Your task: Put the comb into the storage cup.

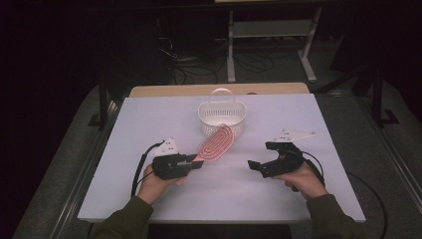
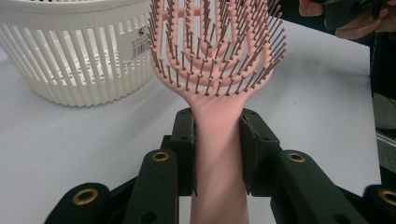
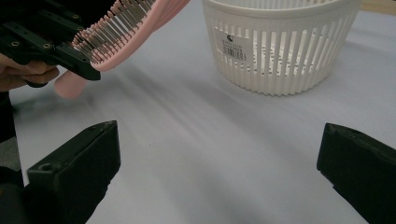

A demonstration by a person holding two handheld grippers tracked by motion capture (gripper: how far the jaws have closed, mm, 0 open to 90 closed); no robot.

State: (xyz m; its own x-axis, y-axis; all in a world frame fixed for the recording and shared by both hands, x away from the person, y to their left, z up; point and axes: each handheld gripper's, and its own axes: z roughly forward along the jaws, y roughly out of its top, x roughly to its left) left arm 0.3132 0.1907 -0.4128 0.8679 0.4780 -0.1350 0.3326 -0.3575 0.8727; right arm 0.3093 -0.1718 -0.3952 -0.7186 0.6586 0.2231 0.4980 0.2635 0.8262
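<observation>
Two grippers work over a white table [image 1: 149, 199]. We see the left gripper [image 2: 217, 140] pinching the pink brush [image 2: 217, 56] by its handle, bristled head raised off the table and leaning toward the basket [image 1: 222, 118], which stands just beyond it. The right gripper [image 3: 219, 168] hangs empty with its jaws spread wide, well apart from the brush.

Risks, as we judge them: the grip sits low on a smooth, tapering handle, so the long head could pivot or slip between the pads (a tilt of the hand would be enough). The bristles could also snag the basket's rim or slatted wall and tip the light basket over, should the brush be lowered there at a slant.

Hidden or unclear: the brush tip is cut off at the top edge of the left gripper view; the handle's end is hidden between the jaws there. The basket's floor is barely visible; it appears empty, though we cannot be sure.
</observation>
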